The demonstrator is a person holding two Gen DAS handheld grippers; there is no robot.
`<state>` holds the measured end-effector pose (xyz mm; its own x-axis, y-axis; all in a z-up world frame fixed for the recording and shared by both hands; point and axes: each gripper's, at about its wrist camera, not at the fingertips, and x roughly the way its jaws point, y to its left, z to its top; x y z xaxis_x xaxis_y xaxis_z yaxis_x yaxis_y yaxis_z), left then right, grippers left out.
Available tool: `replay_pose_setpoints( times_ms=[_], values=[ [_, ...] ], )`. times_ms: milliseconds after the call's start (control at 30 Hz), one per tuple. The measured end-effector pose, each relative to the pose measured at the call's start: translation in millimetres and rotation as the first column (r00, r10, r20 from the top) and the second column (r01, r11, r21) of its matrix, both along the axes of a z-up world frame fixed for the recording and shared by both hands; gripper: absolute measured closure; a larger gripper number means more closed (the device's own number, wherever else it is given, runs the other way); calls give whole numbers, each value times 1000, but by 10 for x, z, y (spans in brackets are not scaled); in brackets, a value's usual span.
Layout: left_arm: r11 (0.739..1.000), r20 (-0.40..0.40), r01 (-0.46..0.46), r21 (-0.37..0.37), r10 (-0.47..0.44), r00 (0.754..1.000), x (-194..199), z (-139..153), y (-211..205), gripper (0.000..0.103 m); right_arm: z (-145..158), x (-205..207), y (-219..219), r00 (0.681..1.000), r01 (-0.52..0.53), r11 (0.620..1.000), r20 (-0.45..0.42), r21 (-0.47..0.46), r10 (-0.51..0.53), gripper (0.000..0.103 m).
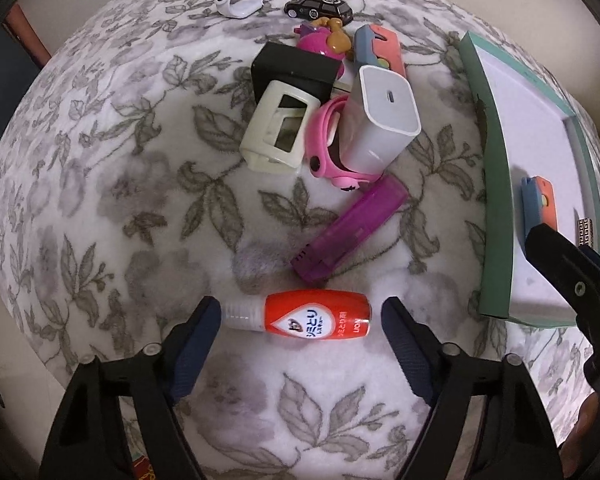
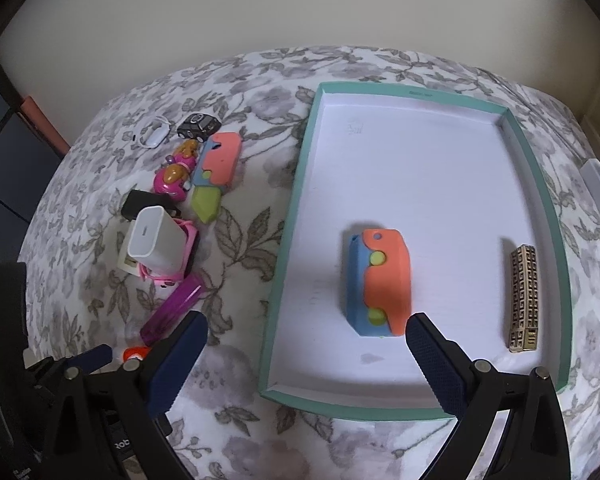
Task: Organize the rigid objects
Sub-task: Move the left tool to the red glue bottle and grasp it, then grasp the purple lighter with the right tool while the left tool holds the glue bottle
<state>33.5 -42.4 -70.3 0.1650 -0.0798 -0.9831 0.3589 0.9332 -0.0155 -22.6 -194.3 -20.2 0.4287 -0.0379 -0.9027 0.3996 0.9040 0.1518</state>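
The small red-and-white plastic bottle [image 1: 300, 314] lies on its side on the floral cloth-covered surface [image 1: 100, 200], between the fingers of the left claw [image 1: 302, 338], which stands wide, its pads not yet pressing. Close evenly on both ends. At two o'clock sits the teal-rimmed white tray [image 1: 496, 200]; the right claw [image 2: 306, 342] hovers wide and empty.

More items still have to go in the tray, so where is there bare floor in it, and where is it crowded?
The tray is bare across its far half and along its left wall. The orange-and-blue toy and the gold patterned bar take the near part. The crowding is outside, in the pile around the white charger.
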Motion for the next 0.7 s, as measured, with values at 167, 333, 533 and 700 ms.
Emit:
replay_pose_setpoints(
  times_ms=[167,333,533,700],
  values=[
    [1000,-1,1,-8,-1,1000,31,42,149,26,17,89,130,999,-47,999,21,13,47,2],
    [999,-4,-39,-21,39,999,52,91,371,26,-8,198,281,995,-98,994,39,53,96,2],
    [988,22,-155,6,155,988,190,101,689,26,-28,290,475,986,-159,986,50,49,157,2],
    [964,33,-267,14,266,963,316,102,1022,26,-78,351,582,980,-198,979,42,42,196,2]
  ],
)
